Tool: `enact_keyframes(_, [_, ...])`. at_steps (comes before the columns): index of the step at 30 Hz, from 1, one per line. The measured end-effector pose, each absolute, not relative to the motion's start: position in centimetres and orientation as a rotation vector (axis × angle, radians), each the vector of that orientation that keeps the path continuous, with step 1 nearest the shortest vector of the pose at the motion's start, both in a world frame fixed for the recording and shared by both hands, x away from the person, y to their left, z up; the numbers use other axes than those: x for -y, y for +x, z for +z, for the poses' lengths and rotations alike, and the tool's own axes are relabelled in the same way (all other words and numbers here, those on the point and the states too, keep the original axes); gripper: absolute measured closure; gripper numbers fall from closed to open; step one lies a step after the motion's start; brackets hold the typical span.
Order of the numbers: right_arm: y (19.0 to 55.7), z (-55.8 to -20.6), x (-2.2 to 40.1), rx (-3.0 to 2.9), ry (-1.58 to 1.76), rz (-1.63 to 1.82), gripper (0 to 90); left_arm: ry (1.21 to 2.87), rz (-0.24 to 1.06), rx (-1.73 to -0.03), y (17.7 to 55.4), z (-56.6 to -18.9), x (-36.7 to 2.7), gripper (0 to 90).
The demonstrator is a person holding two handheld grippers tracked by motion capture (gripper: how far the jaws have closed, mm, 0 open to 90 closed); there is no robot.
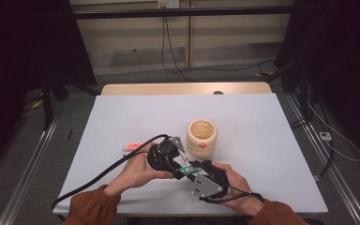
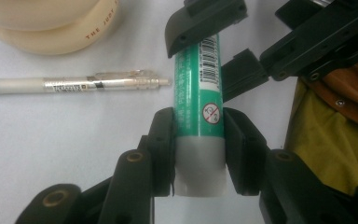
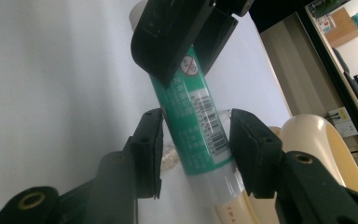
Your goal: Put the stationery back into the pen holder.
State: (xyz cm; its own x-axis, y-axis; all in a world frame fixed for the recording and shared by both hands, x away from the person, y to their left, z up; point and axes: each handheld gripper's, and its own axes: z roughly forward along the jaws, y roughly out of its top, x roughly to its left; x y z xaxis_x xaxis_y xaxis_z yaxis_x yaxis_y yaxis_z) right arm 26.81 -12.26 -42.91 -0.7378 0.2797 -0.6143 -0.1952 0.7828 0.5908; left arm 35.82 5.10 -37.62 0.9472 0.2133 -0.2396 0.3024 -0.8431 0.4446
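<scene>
High view first: both hands meet at the near edge of the table [image 1: 122, 117], and between them a green glue stick [image 1: 186, 169] bridges the left gripper [image 1: 182, 168] and the right gripper [image 1: 191, 169], lifted clear of the tabletop. From the left gripper view you get the reason for the pose: that gripper [image 2: 199, 151] is clamped on the glue stick [image 2: 199, 88] at its grey end, jaws pressed flat against both sides, while the other claw bites the far end near the barcode. A grip at each end like that looks to me like a setup for pulling or twisting the cap off, or for passing the stick across; I can't say which. Over in the right gripper view, the right gripper [image 3: 196, 154] straddles the stick [image 3: 193, 121] near its clear end: the left jaw seems to touch it, but the right jaw stands off with a gap showing, so I'd call that claw loosely closed around it rather than firmly pinched, and honestly I can't tell for sure. Now the containers: a pale wooden cup [image 1: 202, 136] stands upright just beyond the grippers, and its inside appears empty from above. A silver pen [image 2: 77, 84] lies flat on the table beside the cup's base [image 2: 51, 28], and a pink marker [image 1: 134, 146] lies left of the hands, both outside the cup.
</scene>
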Motion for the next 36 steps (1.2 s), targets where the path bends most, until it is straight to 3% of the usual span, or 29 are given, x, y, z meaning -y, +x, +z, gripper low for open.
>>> enact_keyframes(15, [27.0,-43.2,12.0,-2.275,-0.04,0.812,66.0,2.577,-0.254,-0.369,35.9,-37.6,-5.1,65.8])
enact_keyframes(25, [27.0,-43.0,12.5,-2.305,0.022,0.881,66.9,2.504,-0.226,-0.358,35.7,-37.3,-5.7,64.1])
enact_keyframes(33, [27.1,-42.8,12.9,-2.336,0.066,0.914,66.9,2.447,-0.091,-0.408,35.7,-35.8,-7.0,32.2])
enact_keyframes(36, [27.5,-42.6,13.2,-2.336,0.106,0.953,66.9,2.396,-0.083,-0.425,35.8,-35.8,-8.1,27.2])
